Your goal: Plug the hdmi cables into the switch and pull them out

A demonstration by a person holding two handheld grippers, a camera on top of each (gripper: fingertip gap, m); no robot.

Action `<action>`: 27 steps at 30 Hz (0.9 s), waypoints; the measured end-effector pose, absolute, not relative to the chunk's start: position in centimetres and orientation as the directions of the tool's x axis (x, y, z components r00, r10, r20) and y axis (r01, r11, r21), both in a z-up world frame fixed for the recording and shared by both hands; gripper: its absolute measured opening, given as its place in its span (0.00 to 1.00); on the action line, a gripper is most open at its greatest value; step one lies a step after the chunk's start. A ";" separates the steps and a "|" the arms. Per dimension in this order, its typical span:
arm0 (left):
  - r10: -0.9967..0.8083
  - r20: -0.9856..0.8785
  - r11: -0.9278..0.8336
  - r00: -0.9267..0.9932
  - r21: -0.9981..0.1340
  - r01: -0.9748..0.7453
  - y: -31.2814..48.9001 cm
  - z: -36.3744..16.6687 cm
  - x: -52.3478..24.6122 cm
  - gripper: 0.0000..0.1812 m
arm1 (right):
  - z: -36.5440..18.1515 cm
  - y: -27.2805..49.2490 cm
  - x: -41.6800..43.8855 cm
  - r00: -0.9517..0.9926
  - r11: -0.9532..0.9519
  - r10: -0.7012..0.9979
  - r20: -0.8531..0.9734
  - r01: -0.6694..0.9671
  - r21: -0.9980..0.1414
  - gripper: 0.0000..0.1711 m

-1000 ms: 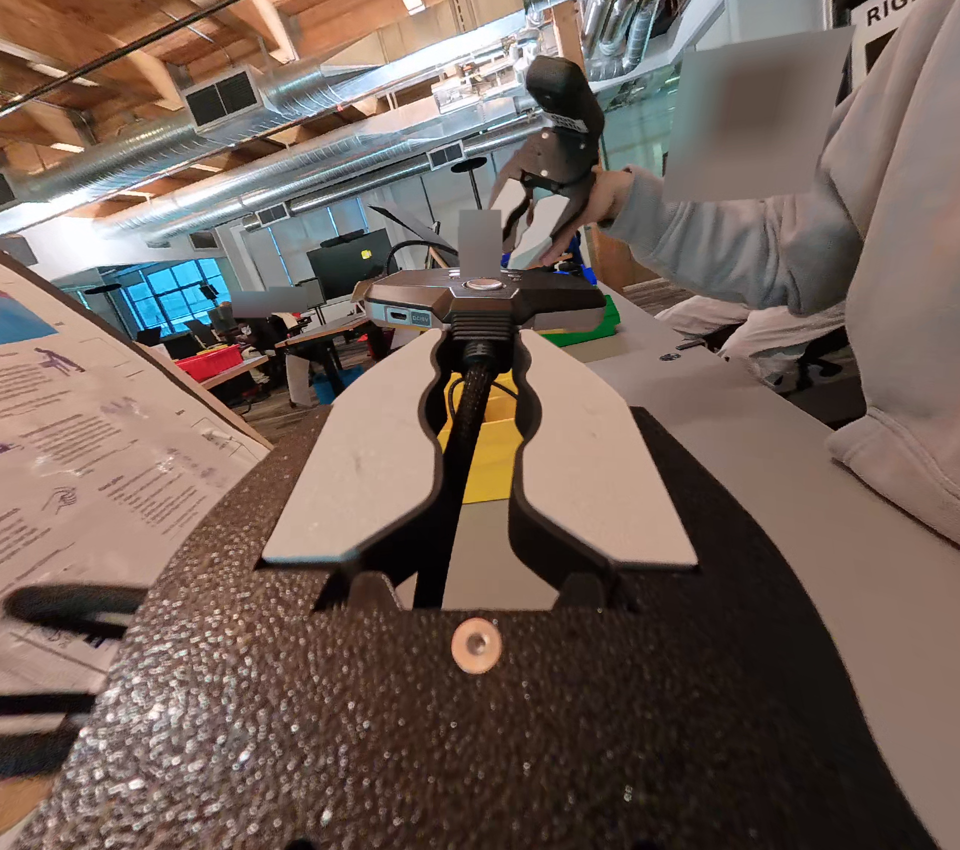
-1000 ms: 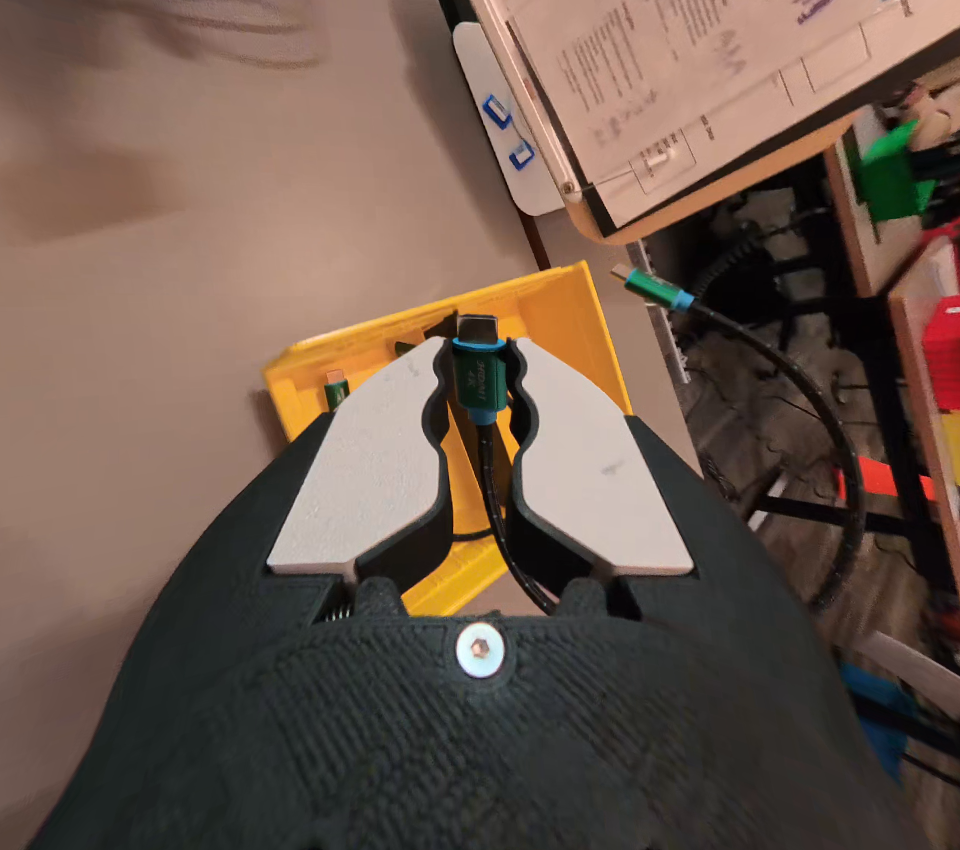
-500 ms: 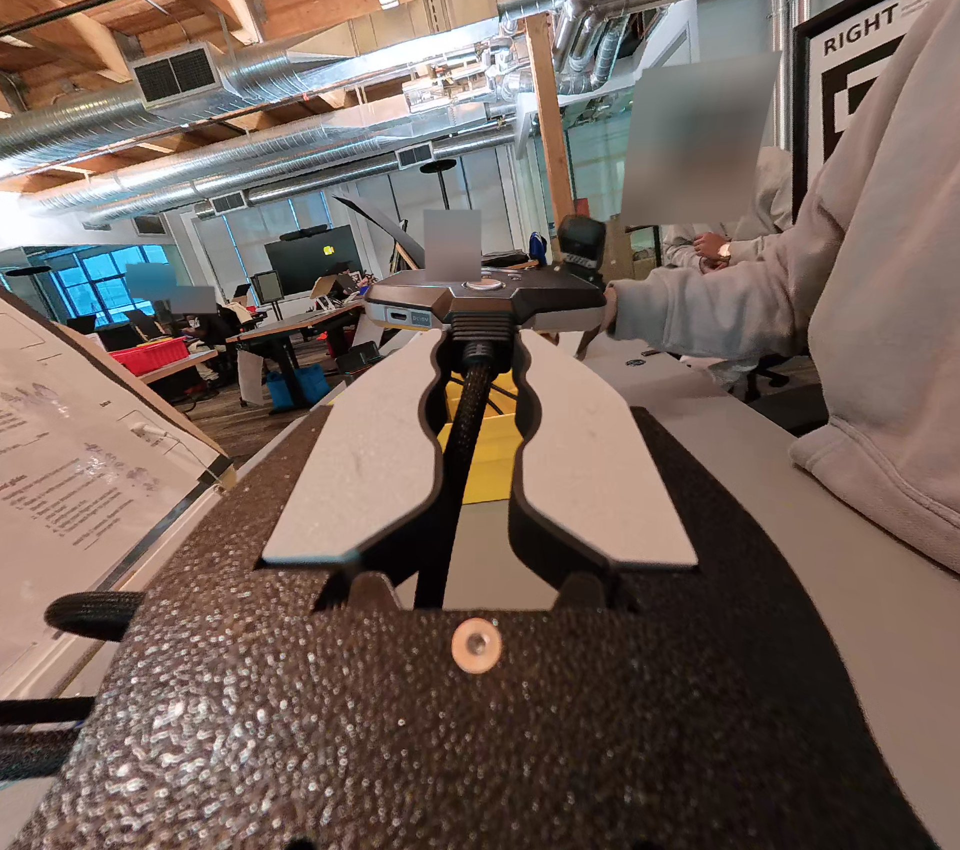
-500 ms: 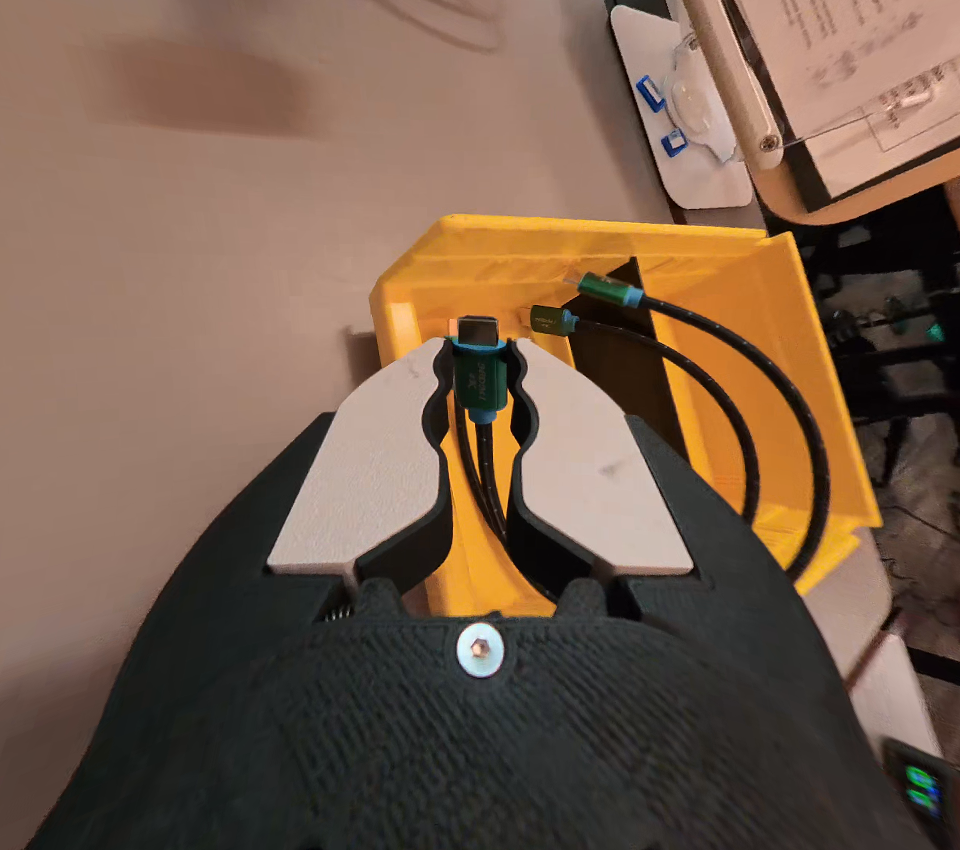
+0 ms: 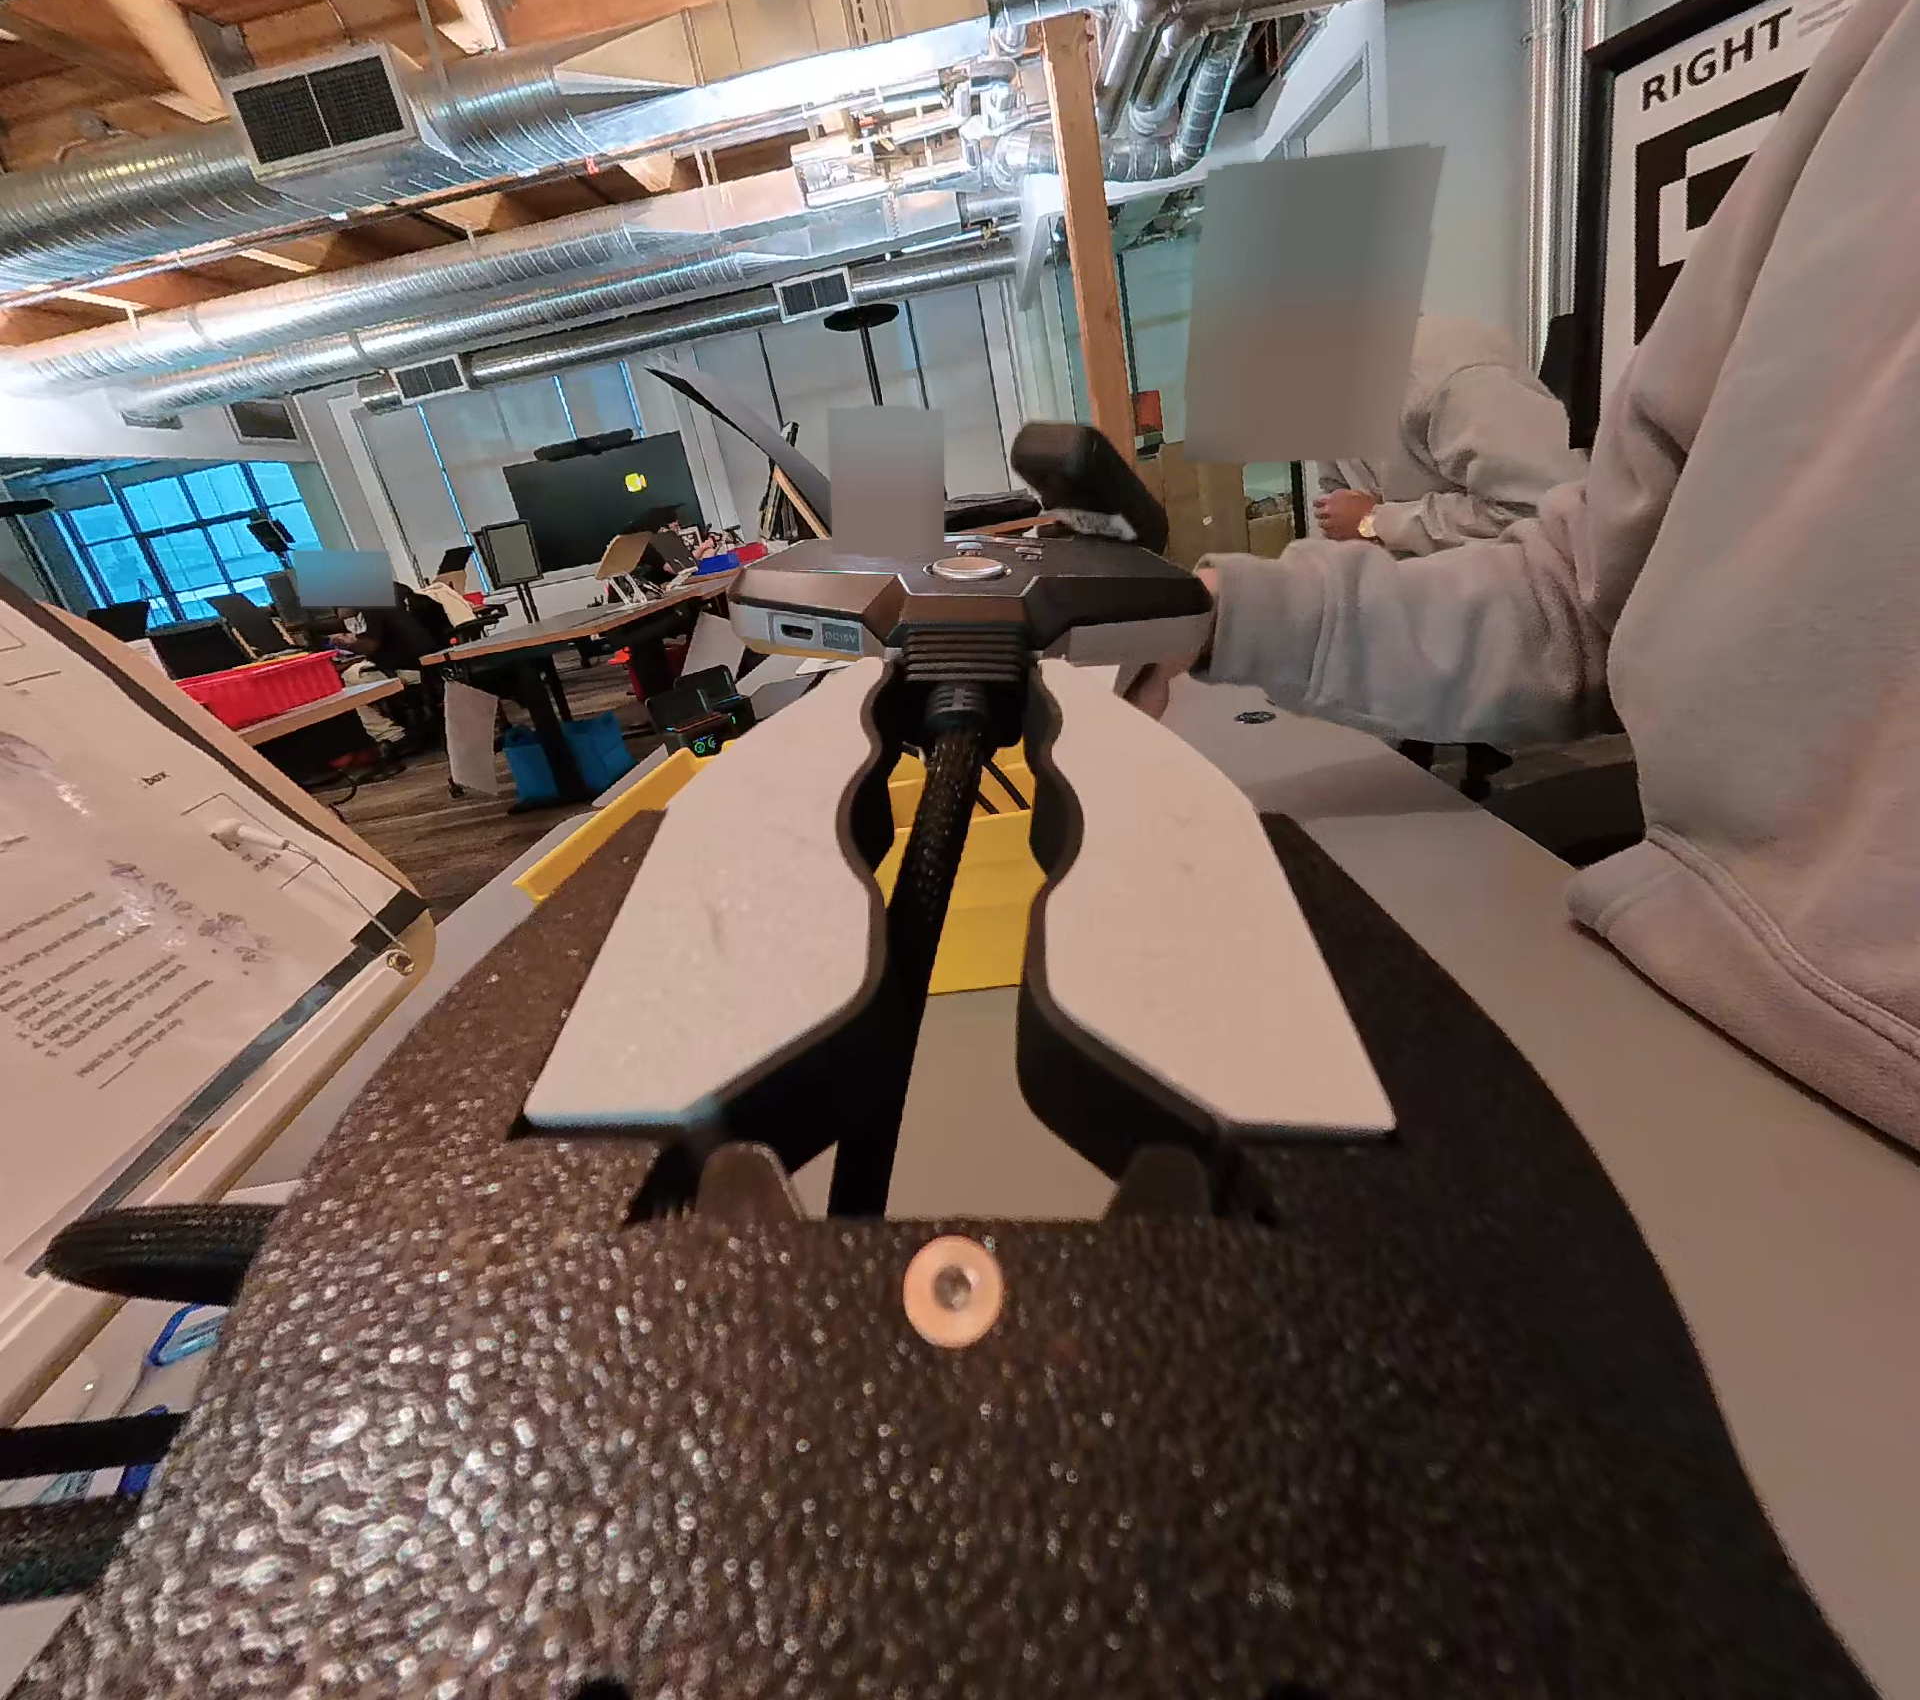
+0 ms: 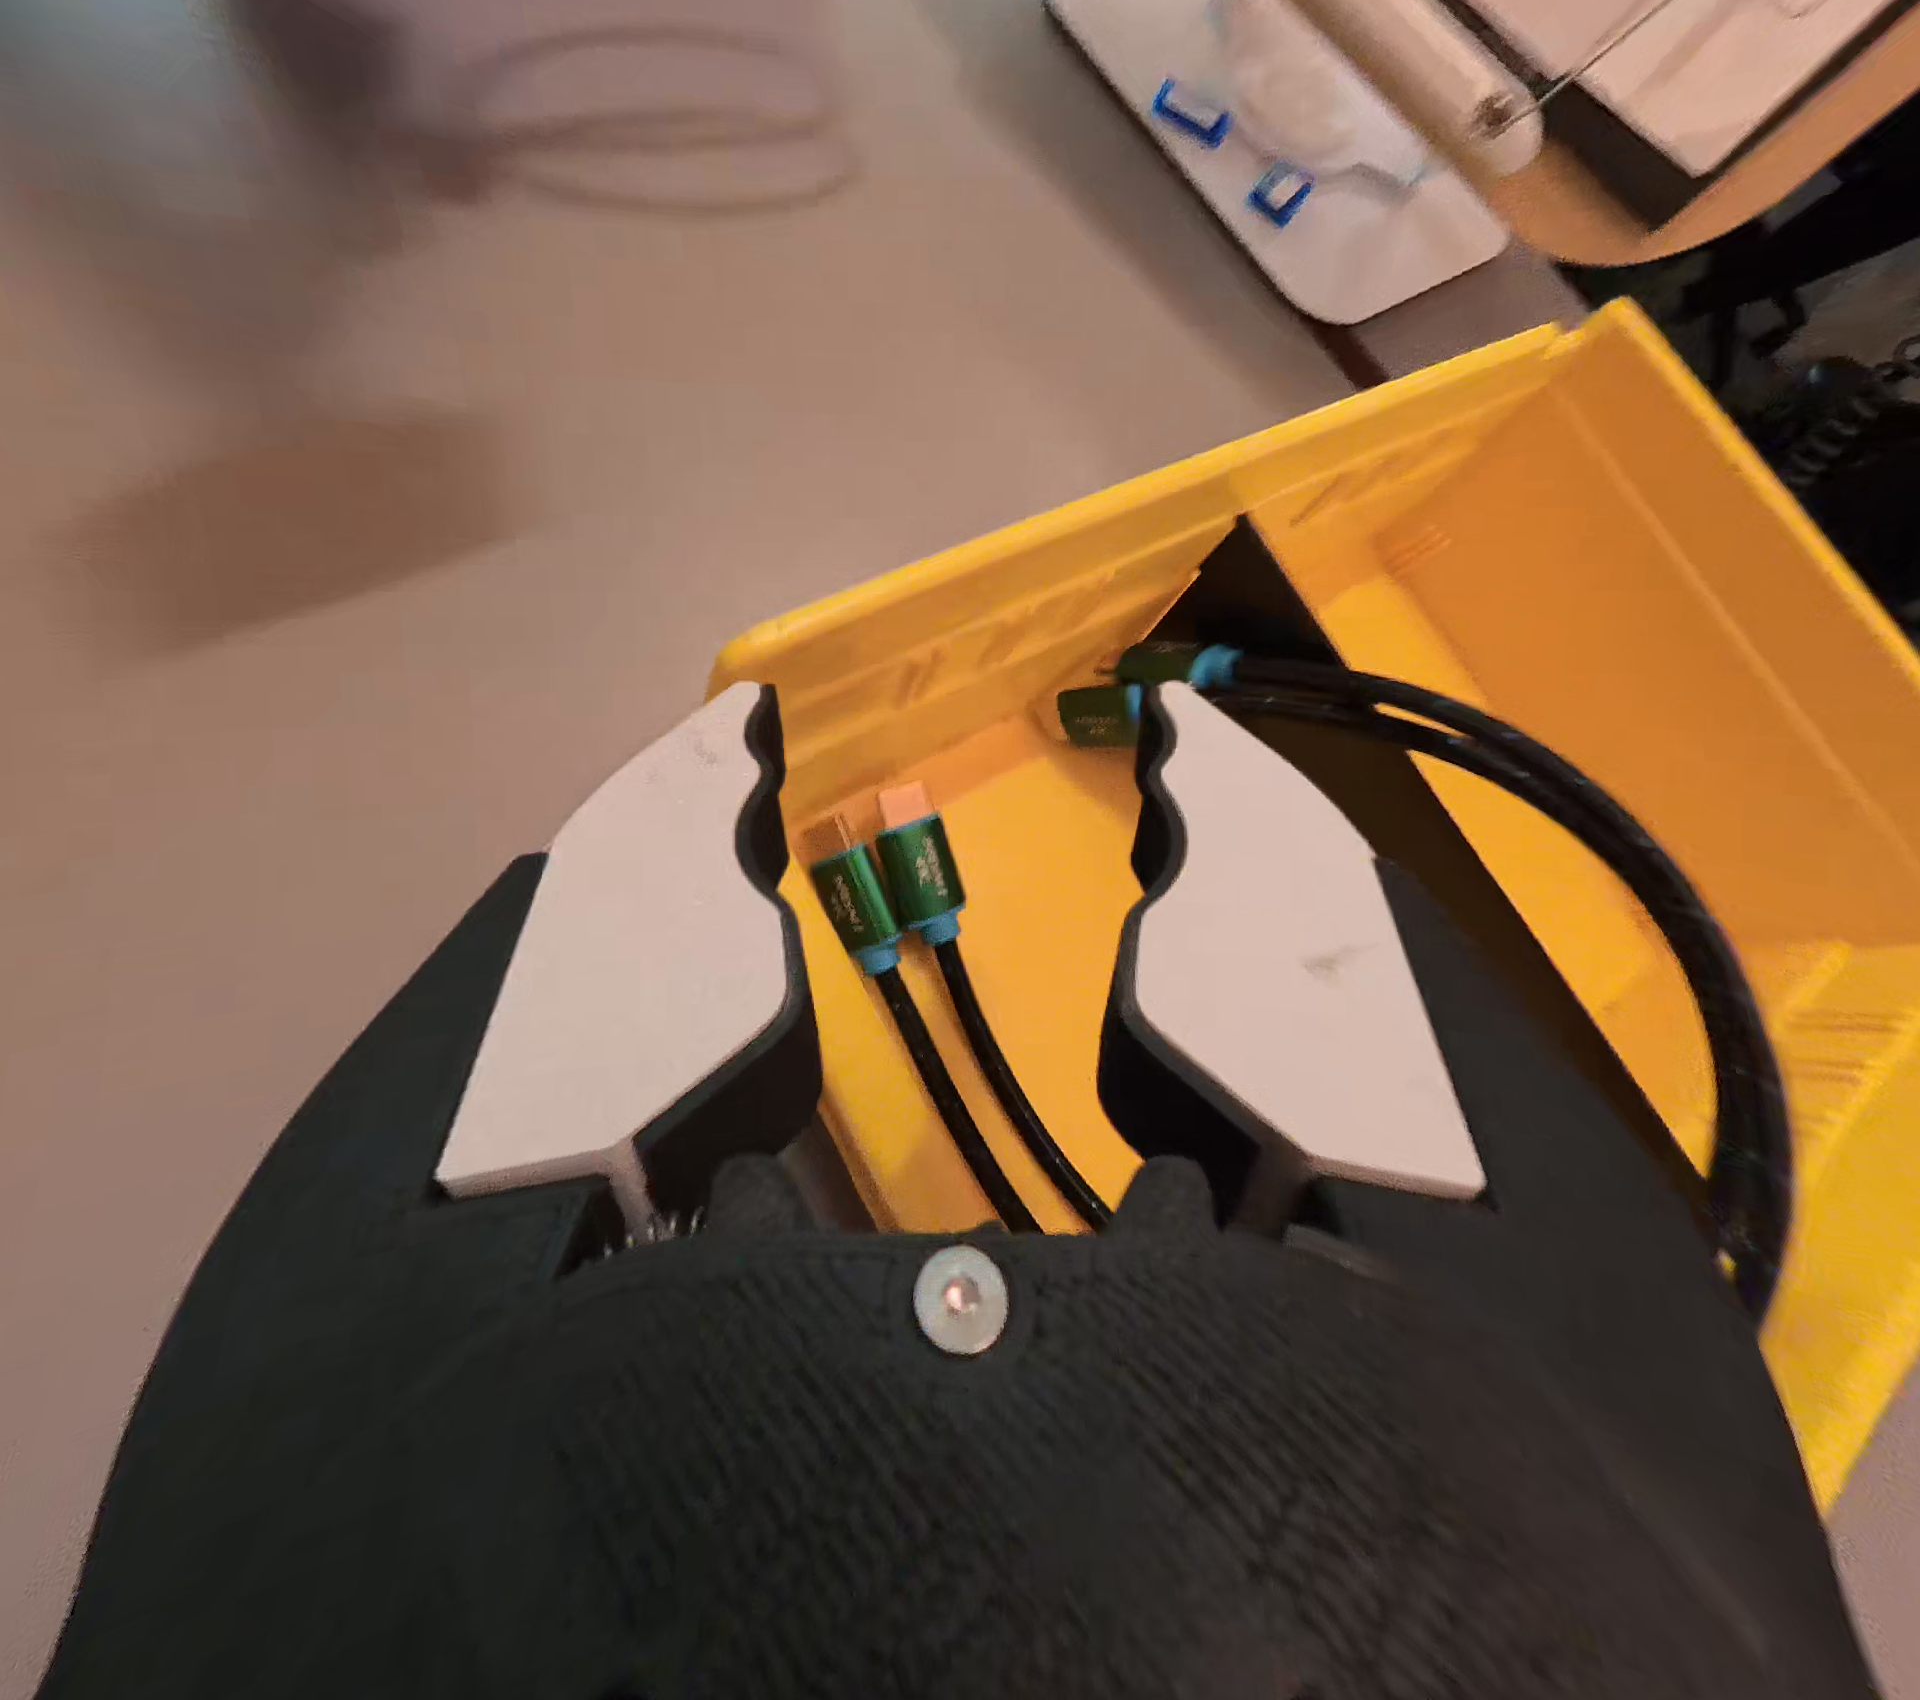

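Hand-held gripper [image 6: 951, 741] spread wide above green-plugged cables [image 6: 902, 881] in yellow bin [image 6: 1558, 611].

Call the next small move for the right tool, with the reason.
Probably lift the right tool clear of the yellow bin. It is open and holds nothing; four green plugs lie in the bin, two right between its fingers. The left tool is shut on the switch's cable, holding the switch up, so the pulled cables look stowed.
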State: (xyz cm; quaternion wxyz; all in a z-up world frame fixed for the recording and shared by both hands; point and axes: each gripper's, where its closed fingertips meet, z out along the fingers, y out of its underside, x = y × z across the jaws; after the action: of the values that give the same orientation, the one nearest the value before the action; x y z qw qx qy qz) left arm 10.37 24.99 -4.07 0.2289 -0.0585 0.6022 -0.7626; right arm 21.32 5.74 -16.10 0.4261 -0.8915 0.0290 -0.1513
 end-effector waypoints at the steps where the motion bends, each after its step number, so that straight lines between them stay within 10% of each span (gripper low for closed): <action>1: -0.418 -0.187 -0.167 -0.889 -0.946 0.278 24.9 -4.1 10.4 0.12 | -14.9 5.8 21.3 0.949 -0.600 -0.219 0.227 0.052 -0.798 0.39; 4: -0.402 -0.197 -0.145 -0.894 -0.950 0.275 24.2 -4.3 10.4 0.12 | -11.1 7.7 18.3 0.978 -0.444 -0.208 -0.035 -0.126 -0.887 0.58; 8: -0.380 -0.243 -0.098 -0.893 -0.949 0.300 22.7 -4.2 10.0 0.12 | -5.1 10.6 15.6 0.928 -0.211 -0.133 -0.349 -0.371 -0.905 0.52; 13: -0.352 -0.341 -0.013 -0.871 -0.929 0.369 20.6 -3.9 9.4 0.12 | -3.8 15.3 12.8 0.616 -0.158 0.133 -0.776 -0.760 -0.630 0.52; 27: -0.323 -0.421 0.177 -0.848 -0.907 0.383 19.0 -6.3 10.0 0.12 | -6.0 18.2 10.2 0.451 -0.237 0.229 -0.863 -0.834 -0.499 0.13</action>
State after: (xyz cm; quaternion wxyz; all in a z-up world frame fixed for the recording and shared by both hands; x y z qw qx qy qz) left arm 9.97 18.96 -6.32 0.2751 0.0208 0.7161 -0.6411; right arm 10.21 18.23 -6.02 0.5696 -0.6332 0.2387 0.4664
